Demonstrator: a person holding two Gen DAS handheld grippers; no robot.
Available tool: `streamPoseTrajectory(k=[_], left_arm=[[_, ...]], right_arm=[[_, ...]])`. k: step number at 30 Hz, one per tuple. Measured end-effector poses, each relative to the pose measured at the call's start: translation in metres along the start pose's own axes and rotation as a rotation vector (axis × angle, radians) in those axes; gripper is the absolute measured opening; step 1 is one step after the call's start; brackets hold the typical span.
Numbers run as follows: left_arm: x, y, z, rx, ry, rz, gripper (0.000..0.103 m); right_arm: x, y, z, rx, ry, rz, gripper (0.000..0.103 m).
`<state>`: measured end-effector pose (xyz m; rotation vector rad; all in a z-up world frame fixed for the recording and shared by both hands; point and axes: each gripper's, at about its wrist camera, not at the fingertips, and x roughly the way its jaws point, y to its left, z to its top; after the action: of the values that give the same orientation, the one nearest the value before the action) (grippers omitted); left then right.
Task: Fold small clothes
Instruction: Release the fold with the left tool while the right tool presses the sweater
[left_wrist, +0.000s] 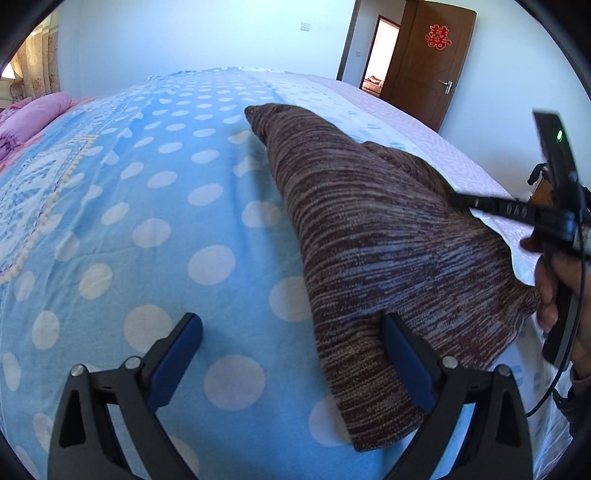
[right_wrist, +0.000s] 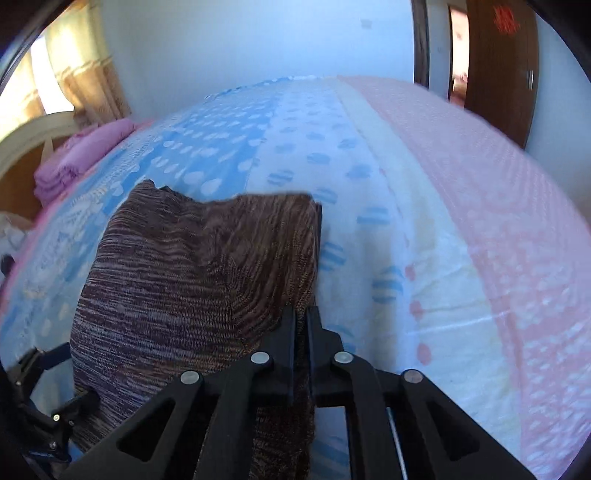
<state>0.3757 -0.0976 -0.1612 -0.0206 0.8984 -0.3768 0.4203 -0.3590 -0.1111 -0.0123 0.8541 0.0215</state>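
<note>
A brown striped knit garment (left_wrist: 369, 236) lies on the blue polka-dot bedsheet (left_wrist: 155, 221). My left gripper (left_wrist: 291, 354) is open, low over the sheet, its right finger at the garment's near left edge, its left finger on bare sheet. My right gripper (right_wrist: 303, 314) is shut on the garment's right edge (right_wrist: 299, 258) and lifts that side off the bed. In the left wrist view the right gripper (left_wrist: 458, 199) shows at the garment's far right side, held by a hand. The left gripper (right_wrist: 44, 398) shows at the lower left of the right wrist view.
A pink folded quilt (left_wrist: 33, 114) lies at the bed's far left. A pink patterned sheet (right_wrist: 517, 240) covers the bed's right side. A brown door (left_wrist: 428, 62) stands open beyond the bed. Curtains (right_wrist: 81, 70) hang at the left.
</note>
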Motion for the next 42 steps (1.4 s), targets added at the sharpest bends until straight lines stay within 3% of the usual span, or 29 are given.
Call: streamPoseTrajectory(k=[1, 2, 4, 7, 9, 11, 14, 19, 25, 28, 32, 34, 38, 42], left_arm=[[0.0, 0.001, 0.0, -0.004, -0.001, -0.003, 0.1], [-0.001, 0.001, -0.001, -0.008, -0.002, -0.005, 0.1], [-0.001, 0.001, -0.001, -0.009, -0.006, -0.005, 0.1], [-0.003, 0.001, -0.002, -0.008, -0.009, -0.006, 0.1], [-0.003, 0.002, -0.002, -0.01, -0.012, -0.009, 0.1], [-0.004, 0.002, -0.003, -0.015, -0.017, -0.014, 0.1], [-0.006, 0.003, -0.004, -0.025, -0.029, -0.018, 0.1], [-0.006, 0.008, -0.004, -0.054, -0.027, -0.036, 0.101], [-0.011, 0.015, -0.006, -0.084, -0.049, -0.077, 0.101], [-0.017, 0.026, -0.008, -0.15, -0.078, -0.102, 0.101], [-0.022, 0.037, -0.011, -0.216, -0.098, -0.09, 0.101], [-0.022, 0.037, -0.011, -0.216, -0.099, -0.078, 0.101], [-0.022, 0.032, -0.009, -0.202, -0.089, -0.06, 0.101], [-0.036, 0.027, -0.012, -0.184, -0.152, -0.036, 0.101]], right_arm=[[-0.008, 0.005, 0.006, -0.024, -0.032, -0.027, 0.04], [-0.018, 0.012, 0.012, -0.05, -0.076, -0.031, 0.046], [-0.036, 0.036, 0.025, -0.123, -0.14, 0.043, 0.046], [-0.039, 0.082, 0.037, -0.277, -0.127, 0.173, 0.046], [-0.023, 0.112, 0.04, -0.361, -0.084, 0.182, 0.043], [0.001, 0.133, 0.043, -0.404, -0.03, 0.183, 0.014], [0.046, 0.153, 0.04, -0.42, 0.075, 0.167, 0.012], [0.063, 0.149, 0.042, -0.318, 0.072, 0.234, 0.012], [0.007, 0.133, 0.029, -0.297, -0.044, 0.296, 0.013], [-0.012, 0.131, 0.009, -0.33, -0.05, 0.349, 0.013], [0.012, 0.133, -0.025, -0.423, 0.044, 0.235, 0.012], [0.016, 0.125, -0.031, -0.411, 0.005, 0.256, 0.012], [0.01, 0.115, -0.028, -0.371, 0.014, 0.286, 0.012], [-0.028, 0.076, -0.033, -0.253, -0.036, 0.377, 0.02]])
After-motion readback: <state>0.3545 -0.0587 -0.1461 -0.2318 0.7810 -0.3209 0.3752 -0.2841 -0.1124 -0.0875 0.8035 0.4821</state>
